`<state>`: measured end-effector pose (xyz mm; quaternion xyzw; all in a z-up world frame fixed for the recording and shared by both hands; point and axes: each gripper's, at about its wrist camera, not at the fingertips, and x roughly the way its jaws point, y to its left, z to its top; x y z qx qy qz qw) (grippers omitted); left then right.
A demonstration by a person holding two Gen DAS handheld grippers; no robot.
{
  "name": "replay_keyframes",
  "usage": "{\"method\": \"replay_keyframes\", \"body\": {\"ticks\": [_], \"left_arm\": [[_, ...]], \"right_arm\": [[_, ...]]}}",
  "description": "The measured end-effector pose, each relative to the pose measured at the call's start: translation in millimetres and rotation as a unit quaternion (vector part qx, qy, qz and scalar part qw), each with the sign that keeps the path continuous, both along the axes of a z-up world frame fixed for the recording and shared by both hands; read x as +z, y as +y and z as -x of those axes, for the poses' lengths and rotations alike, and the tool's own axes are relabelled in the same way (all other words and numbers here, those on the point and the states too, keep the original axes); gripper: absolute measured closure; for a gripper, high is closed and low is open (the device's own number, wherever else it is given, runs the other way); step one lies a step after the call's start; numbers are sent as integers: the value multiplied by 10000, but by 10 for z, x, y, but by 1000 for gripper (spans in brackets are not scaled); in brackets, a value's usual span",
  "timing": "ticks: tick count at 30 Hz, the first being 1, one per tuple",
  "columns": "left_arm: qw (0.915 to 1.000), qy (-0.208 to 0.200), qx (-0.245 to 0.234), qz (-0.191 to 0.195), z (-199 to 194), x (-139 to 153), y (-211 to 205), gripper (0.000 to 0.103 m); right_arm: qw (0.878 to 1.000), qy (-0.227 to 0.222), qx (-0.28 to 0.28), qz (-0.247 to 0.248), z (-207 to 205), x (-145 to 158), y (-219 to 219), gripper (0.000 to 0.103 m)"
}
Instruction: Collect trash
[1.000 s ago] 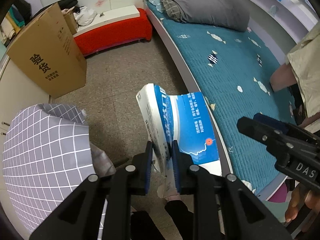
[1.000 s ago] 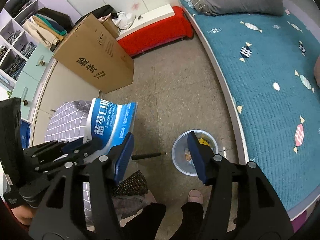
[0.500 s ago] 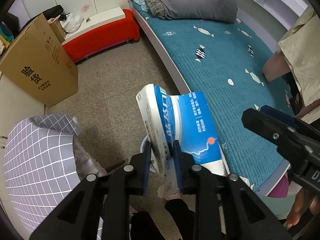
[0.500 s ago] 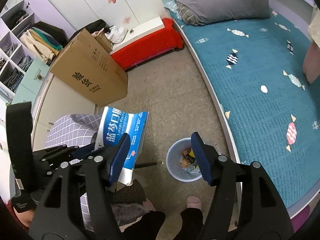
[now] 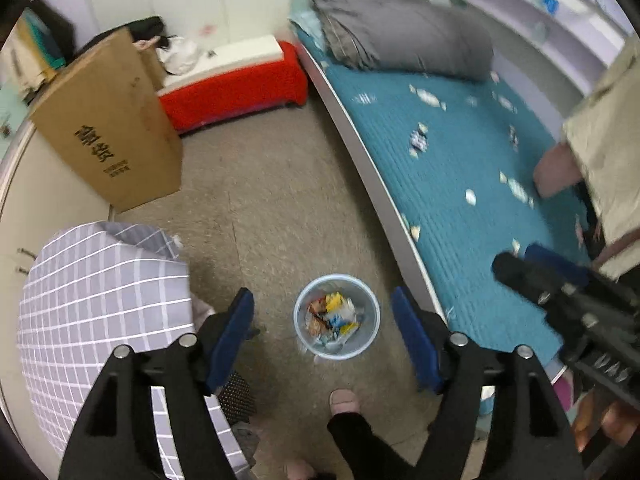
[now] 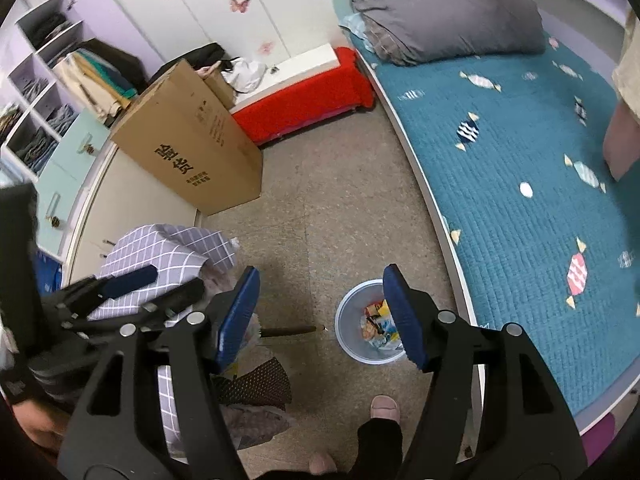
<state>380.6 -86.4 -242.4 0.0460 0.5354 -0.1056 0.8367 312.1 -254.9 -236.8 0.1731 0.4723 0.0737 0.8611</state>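
A small pale-blue trash bin (image 5: 337, 317) stands on the floor, holding several colourful wrappers and a white-and-blue piece. My left gripper (image 5: 323, 338) is open and empty, high above the bin, which shows between its fingers. My right gripper (image 6: 320, 312) is open and empty too; the bin (image 6: 370, 327) sits by its right finger. The blue-and-white box from before is not clearly in view.
A bed with a teal cover (image 6: 520, 184) runs along the right. A large cardboard box (image 6: 188, 156) and a red bench (image 6: 304, 88) stand at the back. A grey checked cloth (image 5: 100, 300) lies left. The person's feet (image 6: 385, 408) are below the bin.
My left gripper has opened and the blue-and-white box it held has left its jaws. The view has tilted down over the bin. My right gripper stays open.
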Motion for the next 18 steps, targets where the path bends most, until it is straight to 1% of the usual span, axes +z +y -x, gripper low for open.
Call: {"method": "replay_keyframes", "body": {"ticks": [2, 5, 9, 11, 13, 15, 18], "left_arm": [[9996, -236, 160, 49, 109, 186, 135, 28], [9973, -616, 382, 105, 322, 478, 362, 25], [9919, -1089, 639, 150, 710, 849, 703, 20], [9888, -1305, 699, 212, 953, 1018, 869, 17], [9863, -1477, 709, 207, 1153, 1150, 989, 16], [9825, -1715, 710, 143, 1450, 1302, 1145, 14], [9776, -1983, 693, 157, 1840, 1470, 1332, 13]], "right_arm": [[9999, -127, 81, 70, 98, 121, 125, 39], [9990, -362, 184, 188, 264, 325, 323, 38], [9968, -694, 278, 293, 558, 588, 583, 36], [9950, -892, 283, 340, 764, 726, 735, 36], [9929, -1098, 236, 393, 994, 873, 876, 35], [9894, -1367, 159, 473, 1286, 1041, 1040, 32], [9838, -1694, 87, 575, 1672, 1221, 1250, 28]]}}
